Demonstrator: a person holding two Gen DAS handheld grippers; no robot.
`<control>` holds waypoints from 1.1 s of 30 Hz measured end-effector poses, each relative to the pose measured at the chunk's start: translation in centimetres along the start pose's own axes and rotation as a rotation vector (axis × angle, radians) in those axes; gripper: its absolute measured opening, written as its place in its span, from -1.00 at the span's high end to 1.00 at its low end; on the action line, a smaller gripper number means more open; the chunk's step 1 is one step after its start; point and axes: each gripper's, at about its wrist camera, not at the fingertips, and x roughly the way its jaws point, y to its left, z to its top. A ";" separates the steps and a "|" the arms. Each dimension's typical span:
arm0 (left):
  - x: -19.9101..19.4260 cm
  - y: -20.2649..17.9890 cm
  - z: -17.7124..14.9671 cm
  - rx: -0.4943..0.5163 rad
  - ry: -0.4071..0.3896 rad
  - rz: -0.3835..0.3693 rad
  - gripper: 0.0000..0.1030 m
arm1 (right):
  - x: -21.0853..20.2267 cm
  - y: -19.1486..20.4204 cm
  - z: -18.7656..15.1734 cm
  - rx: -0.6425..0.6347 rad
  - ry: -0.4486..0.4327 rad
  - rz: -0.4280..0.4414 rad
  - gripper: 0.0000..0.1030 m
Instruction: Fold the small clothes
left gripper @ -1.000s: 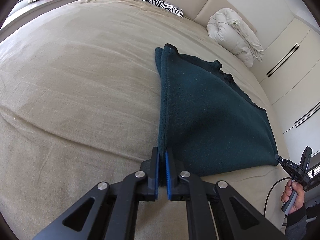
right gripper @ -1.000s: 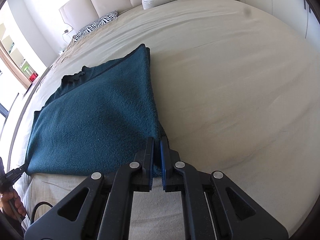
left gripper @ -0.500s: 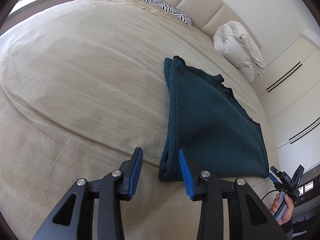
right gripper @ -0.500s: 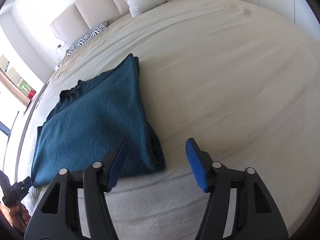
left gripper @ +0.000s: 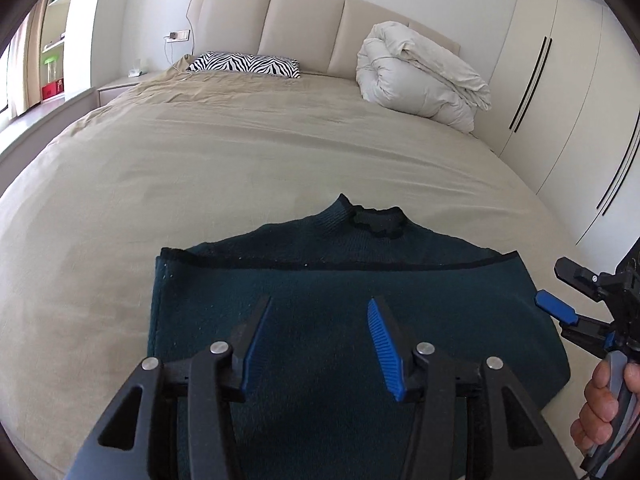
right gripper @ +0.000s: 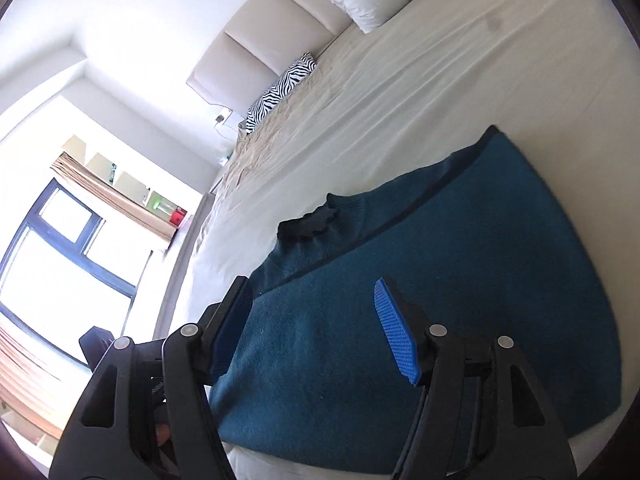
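Dark teal knit sweater (left gripper: 352,320) lying flat near the foot edge of a bed (left gripper: 240,152) with a beige sheet, its lower part folded up so that the hem edge runs side to side below the collar (left gripper: 378,222), which points toward the headboard (left gripper: 304,16). The garment's long axis now runs left to right across the bed, directly beneath and ahead of both tools. Left gripper (left gripper: 318,344) hovers over the middle of the folded panel, jaws spread wide and holding nothing; right gripper (right gripper: 316,330) likewise stands wide apart and empty, over the sweater's right half. In the left wrist view the right gripper appears just beside the sweater's right edge, so each gripper seems nearest its own side. A further fold, judged from this layout, would likely bring one side edge across the other. Zebra-print pillow (left gripper: 244,65) and rolled white duvet (left gripper: 420,76) rest well apart at the headboard
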 end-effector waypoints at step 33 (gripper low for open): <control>8.0 3.7 -1.2 -0.090 0.046 0.007 -0.11 | 1.5 -1.4 -2.7 0.084 0.028 0.081 0.37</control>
